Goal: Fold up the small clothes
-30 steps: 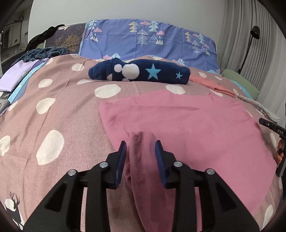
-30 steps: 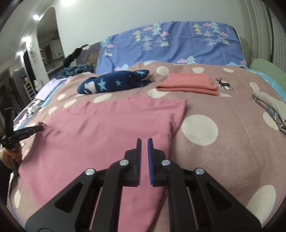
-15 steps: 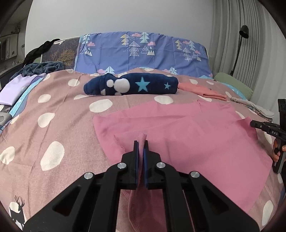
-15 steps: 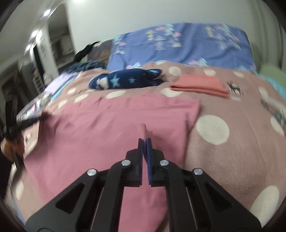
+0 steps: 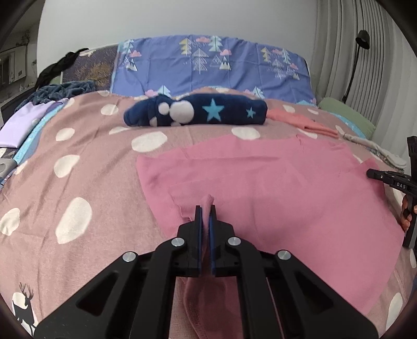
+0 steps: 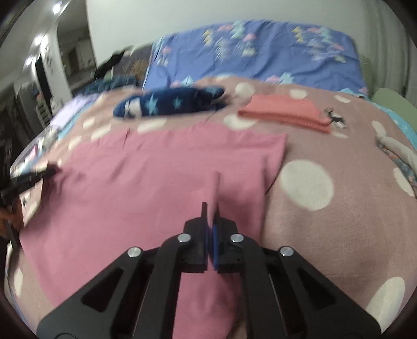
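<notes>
Garment (image 5: 273,187) on bedspread (image 5: 78,161), before pillow (image 5: 211,65)

A bed (image 5: 86,161) with a spotted pink cover stands against a pale wall (image 5: 182,18). Grey curtains (image 5: 336,52) hang behind a black lamp (image 5: 362,39).

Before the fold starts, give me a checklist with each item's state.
1. Left tongs pinch the pink cloth: ok.
2. Right tongs pinch its near edge too: ok.
3. Cloth lies flat on the bed: ok, with minor creases.
4. Far half free of the navy bundle and coral stack: ok.
5. Both grips at matching corners: cannot tell.
</notes>
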### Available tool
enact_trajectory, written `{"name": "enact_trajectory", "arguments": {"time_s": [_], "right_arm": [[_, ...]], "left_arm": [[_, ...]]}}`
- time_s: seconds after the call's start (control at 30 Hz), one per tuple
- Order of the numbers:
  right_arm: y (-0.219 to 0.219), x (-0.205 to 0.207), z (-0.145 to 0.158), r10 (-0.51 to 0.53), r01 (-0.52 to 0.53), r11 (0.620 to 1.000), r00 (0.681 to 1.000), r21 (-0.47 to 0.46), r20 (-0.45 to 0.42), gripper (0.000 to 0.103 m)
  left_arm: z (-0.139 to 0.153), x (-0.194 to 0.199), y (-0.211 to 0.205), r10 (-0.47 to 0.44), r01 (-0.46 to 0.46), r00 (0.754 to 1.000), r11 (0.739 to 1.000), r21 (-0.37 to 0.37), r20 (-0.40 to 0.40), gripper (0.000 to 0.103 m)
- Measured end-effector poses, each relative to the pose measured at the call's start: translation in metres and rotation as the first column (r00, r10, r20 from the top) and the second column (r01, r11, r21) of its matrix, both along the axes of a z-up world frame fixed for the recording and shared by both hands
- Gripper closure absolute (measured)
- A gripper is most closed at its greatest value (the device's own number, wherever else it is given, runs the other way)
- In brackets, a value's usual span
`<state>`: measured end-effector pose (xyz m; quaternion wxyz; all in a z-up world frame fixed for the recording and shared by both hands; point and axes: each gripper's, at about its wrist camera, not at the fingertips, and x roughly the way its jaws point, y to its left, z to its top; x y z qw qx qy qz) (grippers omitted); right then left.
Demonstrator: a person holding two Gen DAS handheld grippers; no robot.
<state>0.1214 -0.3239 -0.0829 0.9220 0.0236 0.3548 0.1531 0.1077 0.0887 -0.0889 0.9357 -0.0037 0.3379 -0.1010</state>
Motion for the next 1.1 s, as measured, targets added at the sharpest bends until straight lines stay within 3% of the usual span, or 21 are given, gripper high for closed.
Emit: {"name": "enact_trajectory", "arguments": {"time_s": [0.13, 0.3, 0.43, 0.63, 0.77, 0.93, 1.0, 1.07, 1.1], "right_arm": [[-0.02, -0.011, 0.035, -0.018, 0.007, 0.992, 0.996, 0.124, 0.083, 0.101], [-0.031, 0.002, 0.08, -0.051, 0.028, 0.99, 0.985, 0.14, 0.164, 0.101], [-0.03, 0.031, 0.087, -0.063, 0.041, 0.988, 0.988, 0.15, 0.143, 0.101], [-0.029, 0.09, 0.069, -0.084, 0.072, 0.989, 0.993, 0.132, 0.084, 0.101], [-0.026, 0.127, 0.036, -0.083, 0.081, 0.99, 0.997, 0.114, 0.01, 0.1], [-0.031, 0.16, -0.021, -0.117, 0.128, 0.988, 0.986, 0.082, -0.12, 0.094], [-0.041, 0.161, -0.031, -0.127, 0.149, 0.979, 0.98, 0.142, -0.154, 0.094], [-0.052, 0.155, -0.03, -0.143, 0.171, 0.965, 0.978, 0.197, -0.152, 0.093], [-0.056, 0.15, -0.027, -0.154, 0.182, 0.961, 0.977, 0.209, -0.145, 0.09]], "left_arm": [[0.036, -0.012, 0.011, 0.013, -0.008, 0.995, 0.998, -0.056, 0.1, 0.1], [0.089, -0.01, 0.011, 0.008, 0.0, 0.972, 0.999, -0.034, 0.234, 0.1], [0.1, 0.02, 0.003, -0.001, -0.003, 0.97, 1.0, 0.013, 0.244, 0.1], [0.074, 0.086, -0.002, 0.006, -0.016, 0.986, 0.998, 0.058, 0.167, 0.099], [0.036, 0.129, 0.0, 0.01, -0.014, 0.998, 0.998, 0.056, 0.07, 0.099], [-0.015, 0.153, -0.002, 0.02, -0.013, 0.998, 0.993, 0.117, -0.058, 0.096], [-0.023, 0.155, 0.003, 0.041, -0.031, 0.995, 0.993, 0.114, -0.089, 0.086], [-0.012, 0.146, 0.012, 0.061, -0.057, 0.997, 0.995, 0.08, -0.039, 0.07], [-0.005, 0.138, 0.016, 0.066, -0.065, 0.998, 0.996, 0.065, -0.01, 0.067]]}}
